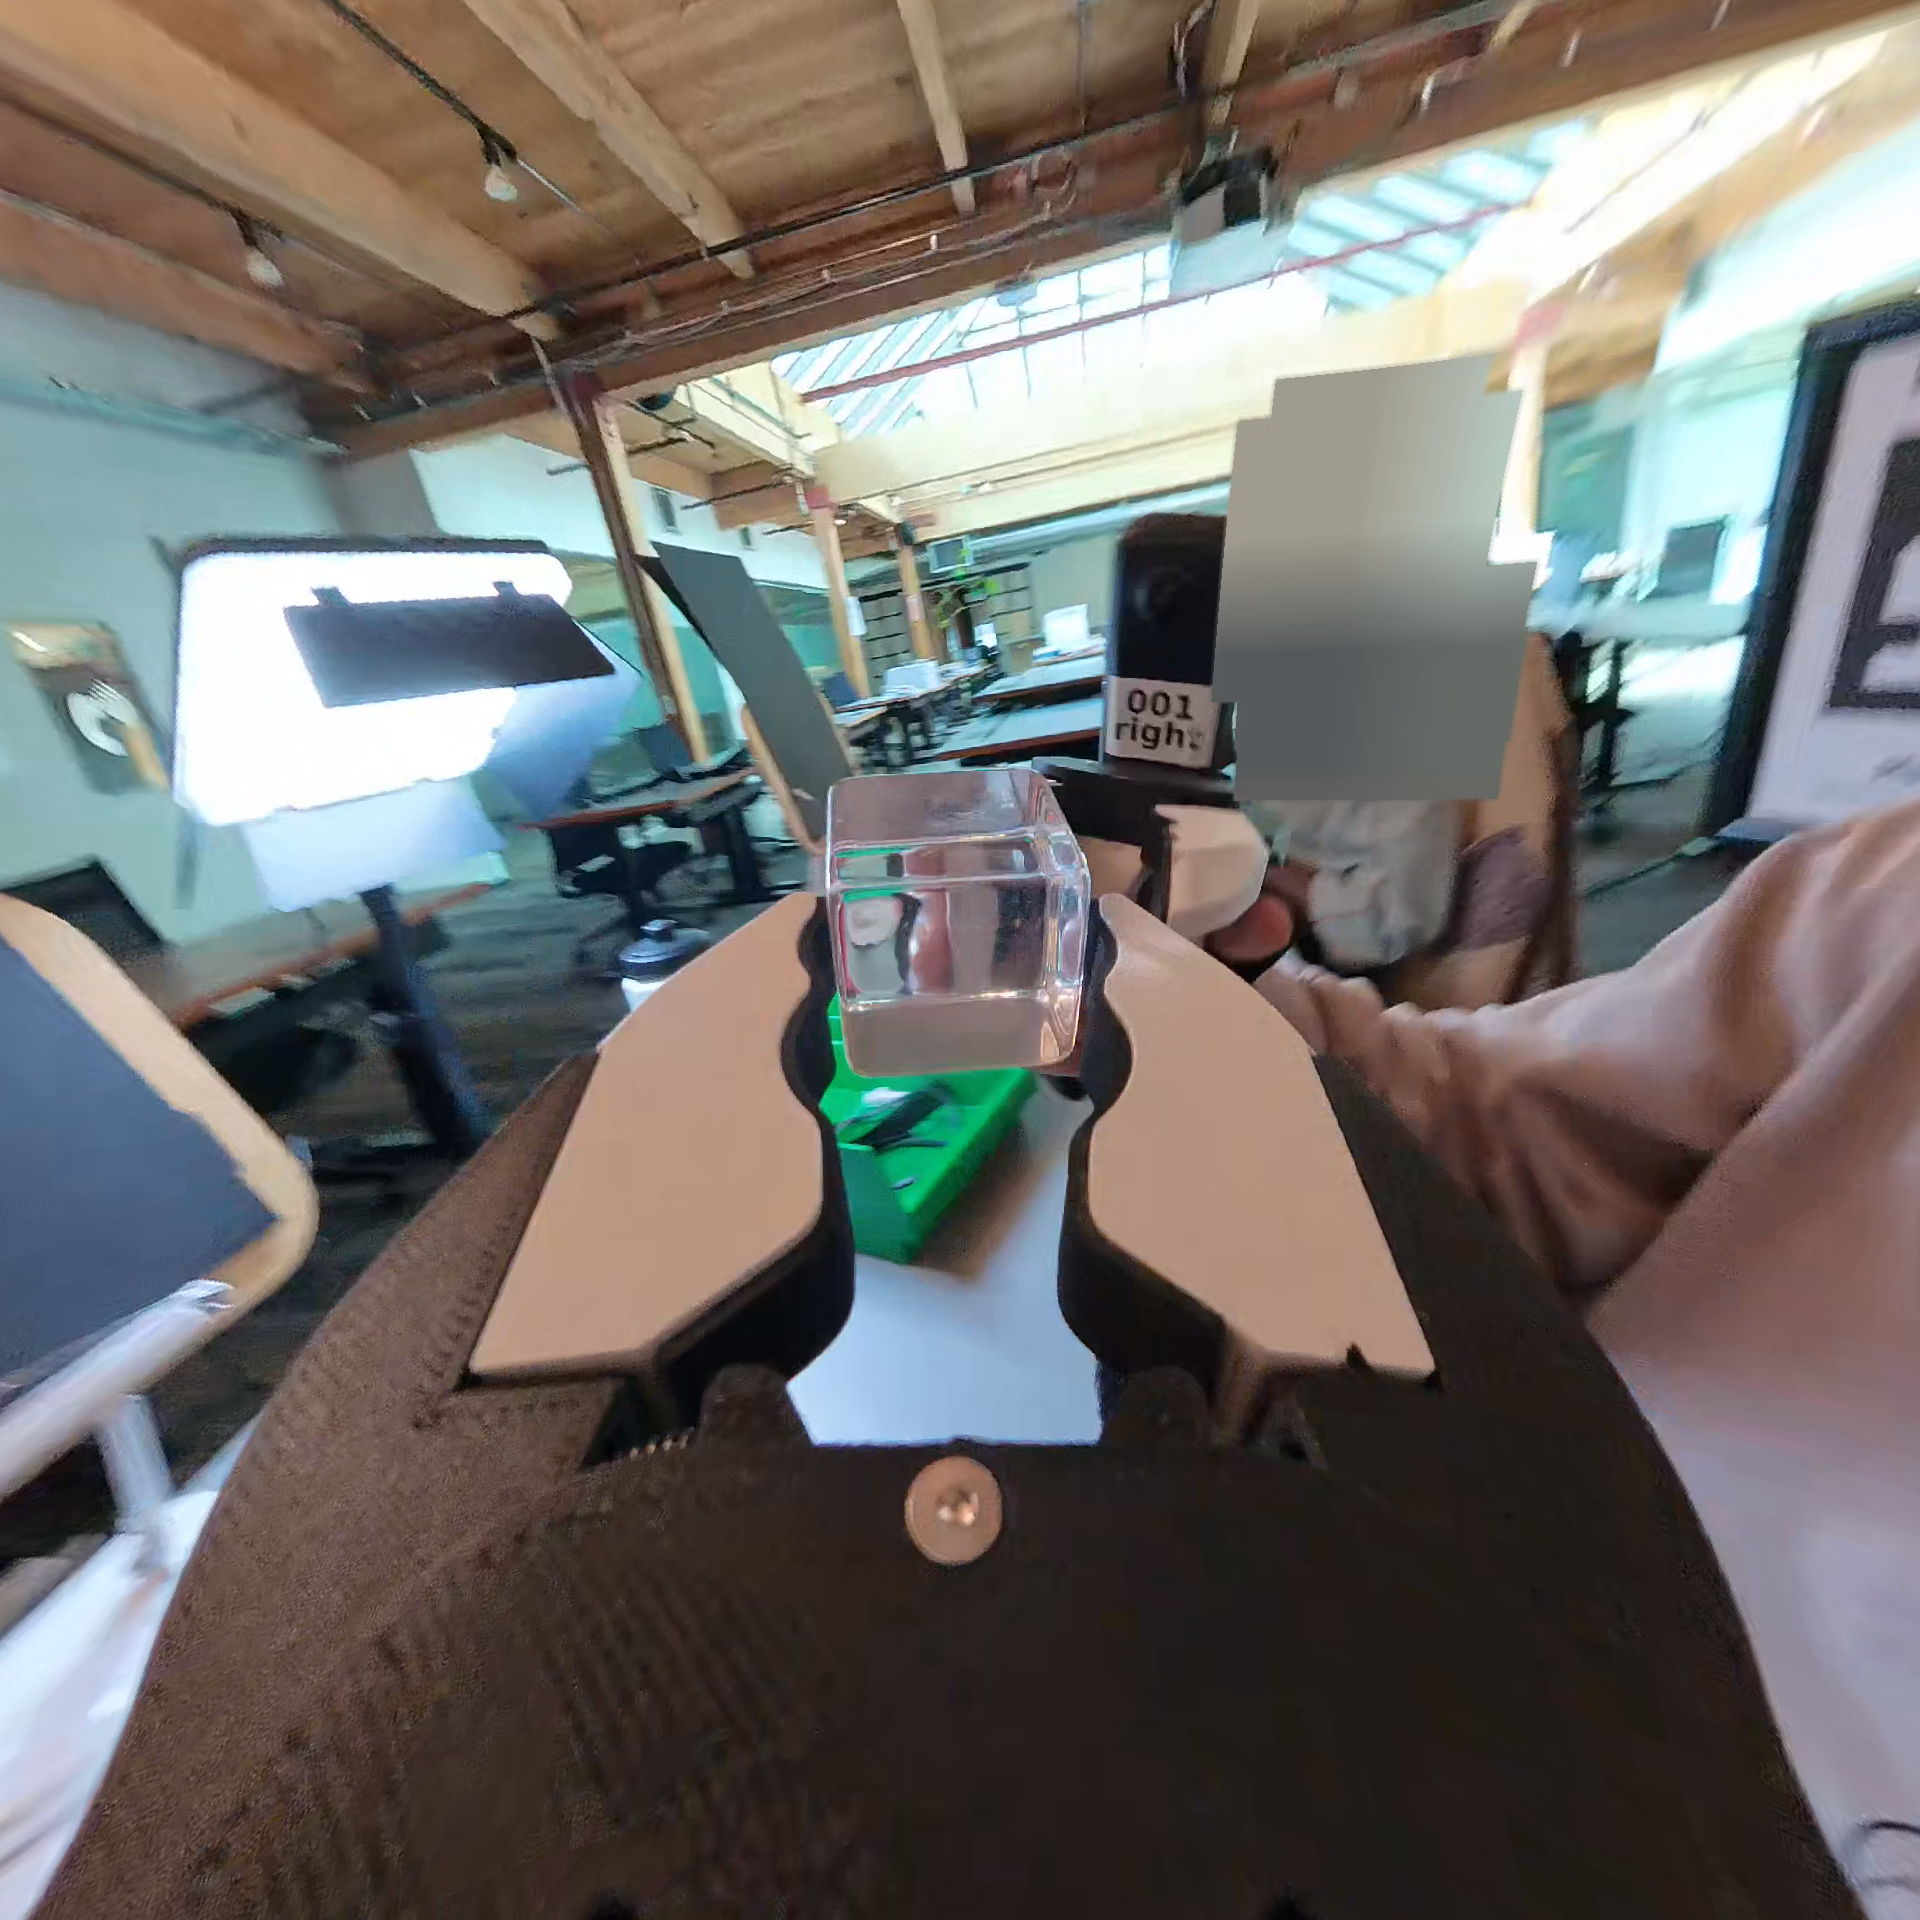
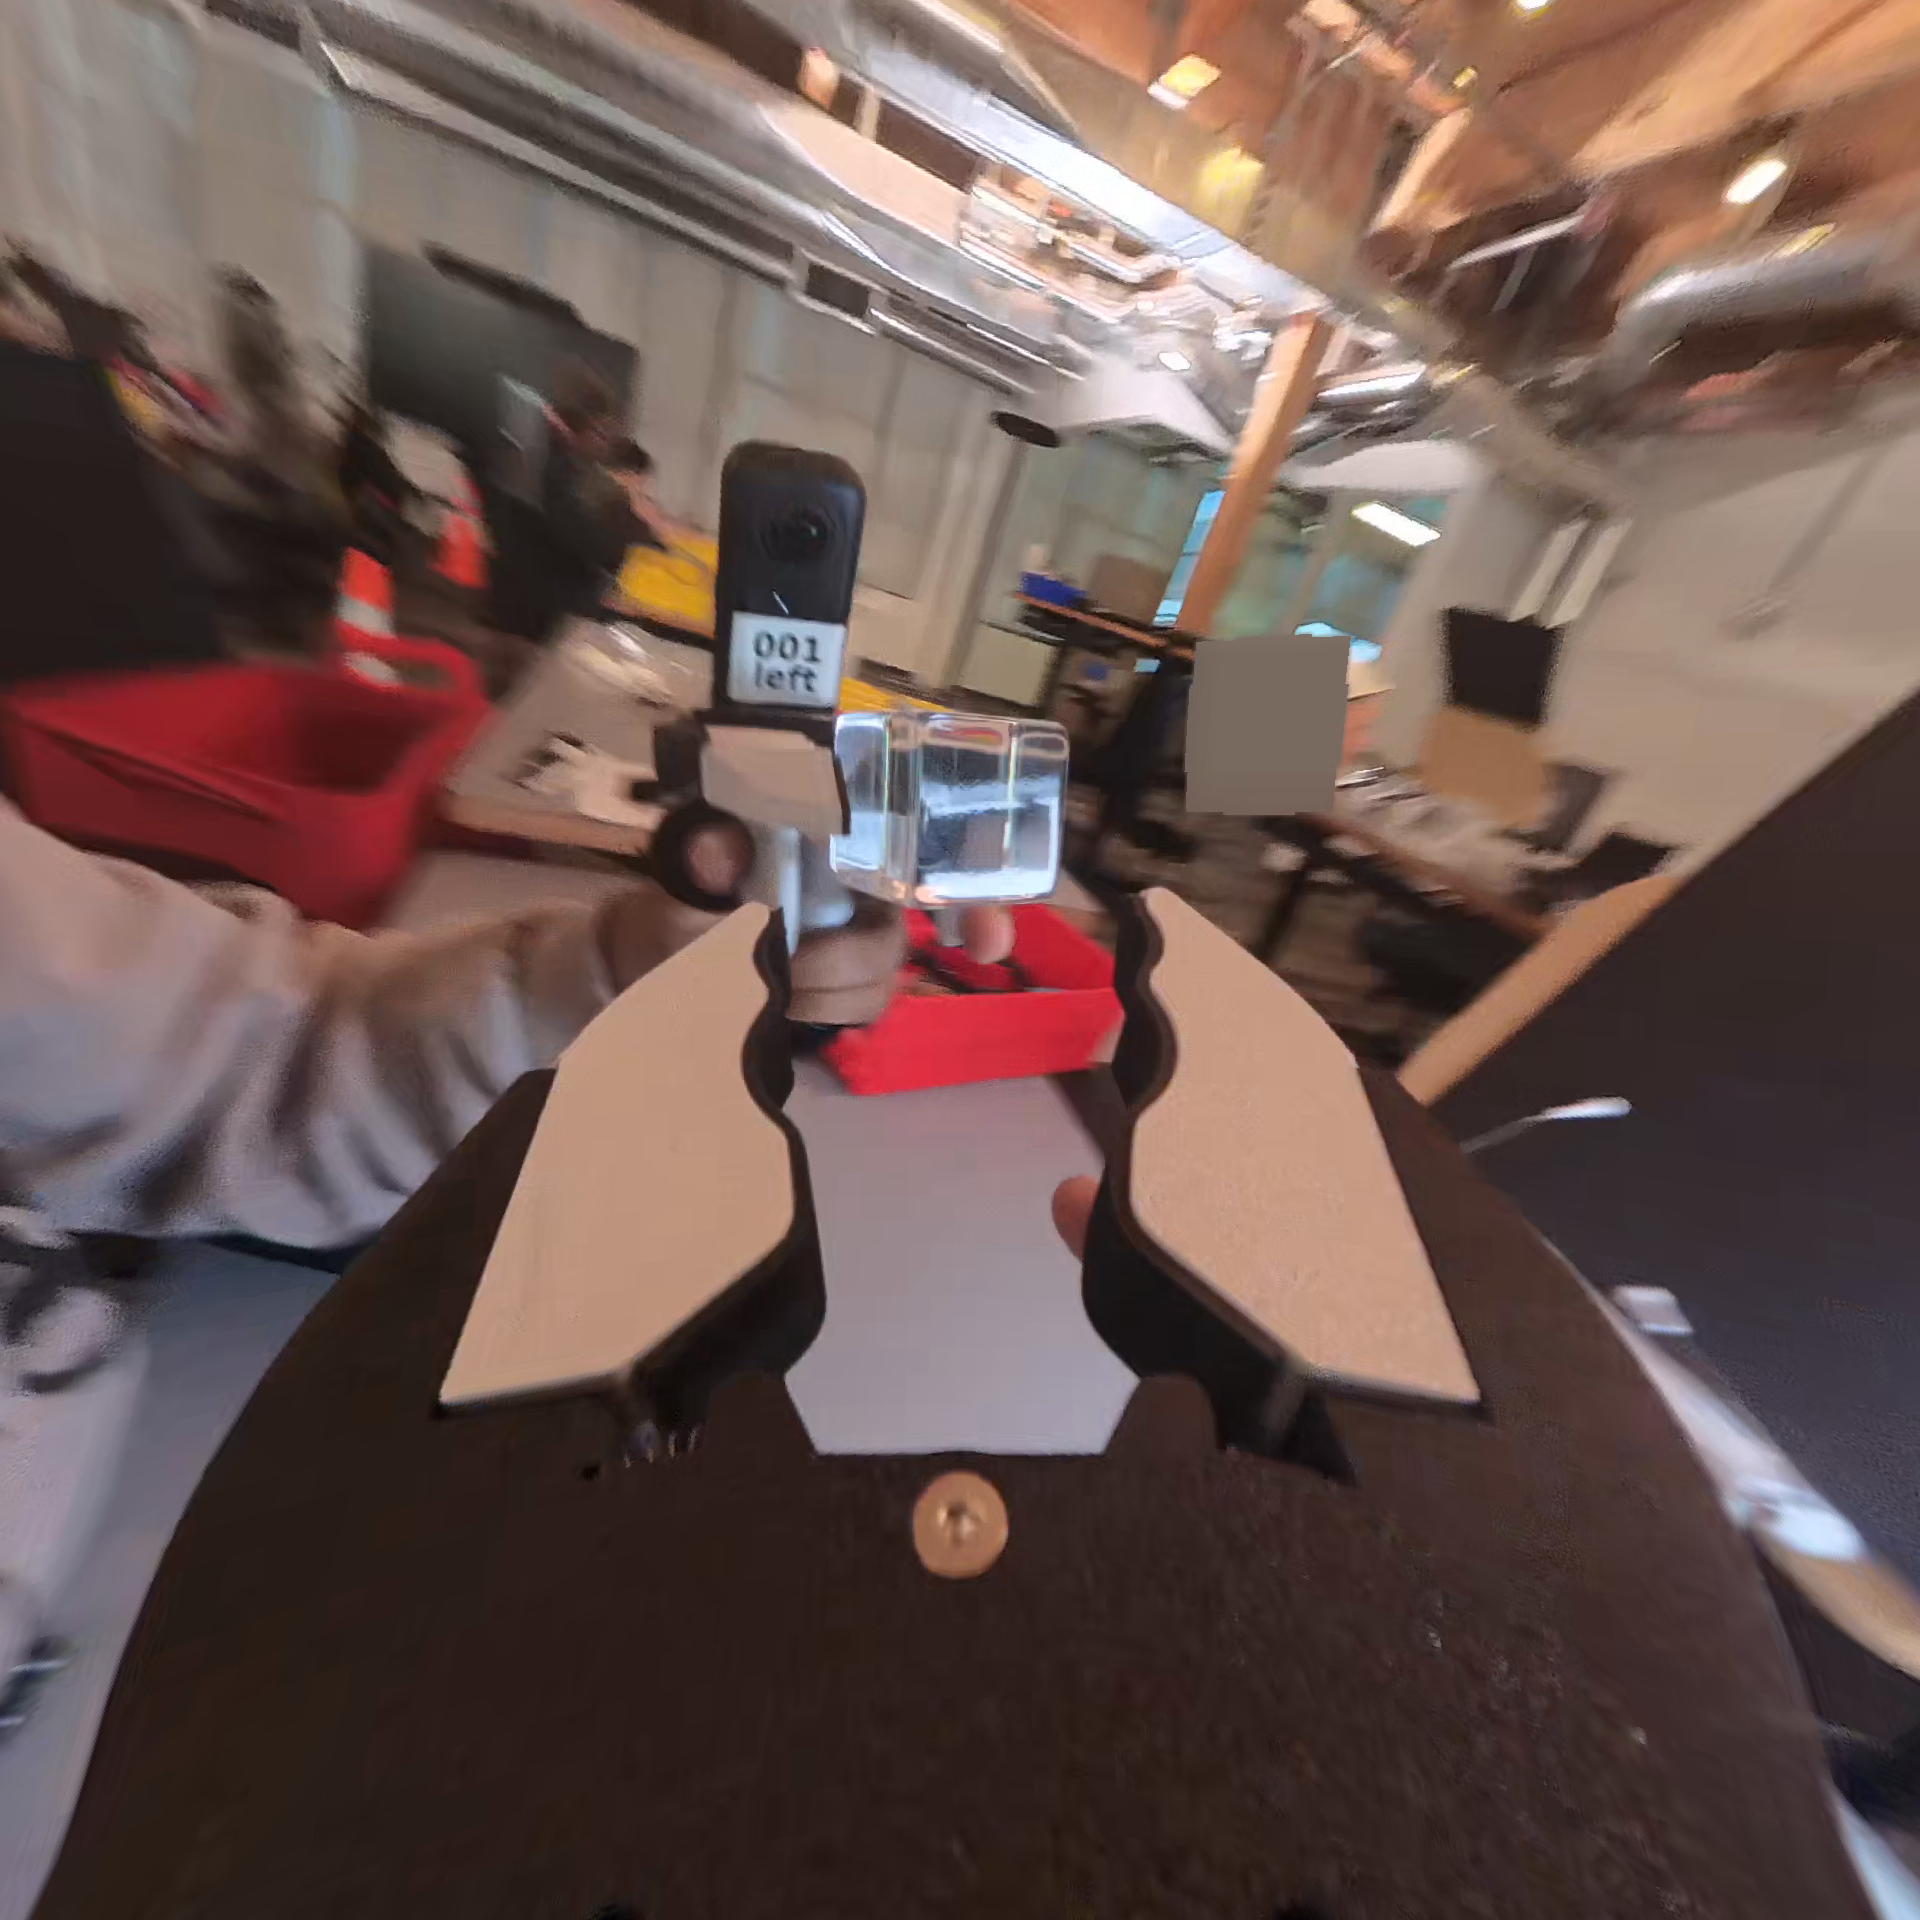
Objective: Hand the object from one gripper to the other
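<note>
The clear cube [image 1: 956, 925] is a solid, glass-like block with rounded edges; it bends the room behind it into warped reflections. It sits between the tips of the left gripper [image 1: 956, 935], whose white fingers [image 1: 686, 1143] are closed against its two sides and hold it up in the air. In the right wrist view the same cube [image 2: 951, 810] shows just past the tips of the right gripper [image 2: 951, 925], above the gap and touching neither finger; those fingers [image 2: 1268, 1174] stand spread apart with nothing between them. Below the left fingers lies a green bin [image 1: 925, 1153] on the white tabletop [image 1: 956, 1340]; below the right fingers, a red bin [image 2: 977, 1023].
</note>
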Available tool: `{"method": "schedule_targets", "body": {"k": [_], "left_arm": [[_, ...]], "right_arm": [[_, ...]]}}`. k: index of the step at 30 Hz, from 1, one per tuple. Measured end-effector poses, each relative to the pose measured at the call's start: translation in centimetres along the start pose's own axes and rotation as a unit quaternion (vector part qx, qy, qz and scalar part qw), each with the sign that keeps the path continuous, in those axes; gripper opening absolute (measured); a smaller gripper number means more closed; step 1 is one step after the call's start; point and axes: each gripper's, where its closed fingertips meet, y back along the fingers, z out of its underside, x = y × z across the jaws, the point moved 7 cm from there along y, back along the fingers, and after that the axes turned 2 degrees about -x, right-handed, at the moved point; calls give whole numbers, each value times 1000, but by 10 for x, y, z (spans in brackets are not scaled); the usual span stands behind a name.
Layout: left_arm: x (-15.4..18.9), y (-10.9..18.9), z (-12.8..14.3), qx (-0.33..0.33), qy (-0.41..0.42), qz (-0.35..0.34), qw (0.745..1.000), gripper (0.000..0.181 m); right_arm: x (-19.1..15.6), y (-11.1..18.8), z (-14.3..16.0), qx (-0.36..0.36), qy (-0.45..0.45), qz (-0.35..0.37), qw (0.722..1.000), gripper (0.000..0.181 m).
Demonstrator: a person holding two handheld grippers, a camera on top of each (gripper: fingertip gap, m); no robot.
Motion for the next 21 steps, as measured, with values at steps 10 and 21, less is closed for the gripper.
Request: {"method": "schedule_targets", "body": {"k": [10, 21], "left_arm": [[-11, -14, 21, 9, 267, 107, 958, 45], [-5, -28, 45, -86, 318, 141, 934, 45]], "right_arm": [[-16, -7, 7, -94, 295, 128, 942, 58], [-20, -11, 31, -177, 375, 96, 905, 45]]}}
